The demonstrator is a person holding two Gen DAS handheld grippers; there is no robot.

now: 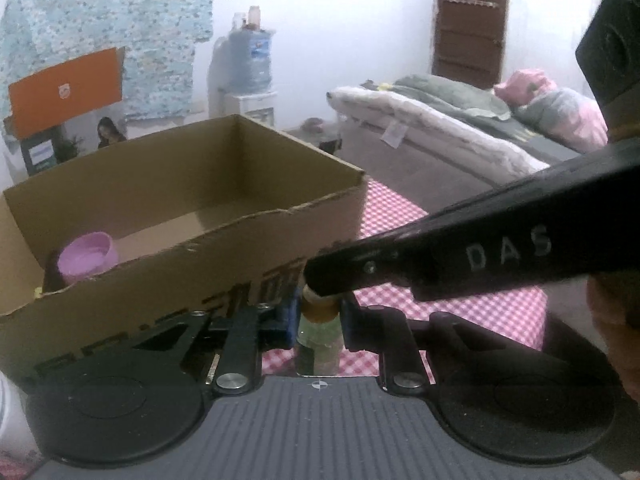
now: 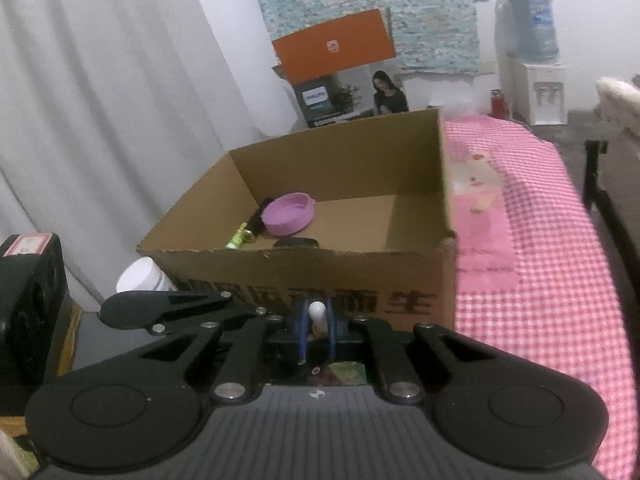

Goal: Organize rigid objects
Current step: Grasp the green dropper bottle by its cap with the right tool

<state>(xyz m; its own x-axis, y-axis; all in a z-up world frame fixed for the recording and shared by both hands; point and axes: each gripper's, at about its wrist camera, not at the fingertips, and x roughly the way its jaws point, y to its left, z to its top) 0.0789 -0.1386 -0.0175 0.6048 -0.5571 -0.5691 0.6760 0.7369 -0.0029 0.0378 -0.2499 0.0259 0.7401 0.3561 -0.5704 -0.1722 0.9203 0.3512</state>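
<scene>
Presently a small clear bottle with a tan cap (image 1: 319, 322) is being gripped between the blue pads of the left tongs (image 1: 319, 316), whose jaws are drawn in against its sides. Its cap is being overlapped by the dark tip of the right tongs' finger (image 1: 460, 248), reaching in from the right. A slim white object (image 2: 317, 315) is being pinched between the closed pads of the right tongs (image 2: 318, 330); what it is cannot be told. Just beyond both, a cardboard box (image 2: 360, 276) is being carried on the pink checked table (image 2: 560, 280). At its far left, a purple lid (image 2: 289, 213), a green tube (image 2: 236, 239) and a dark stick (image 2: 259, 216) are being held inside.
</scene>
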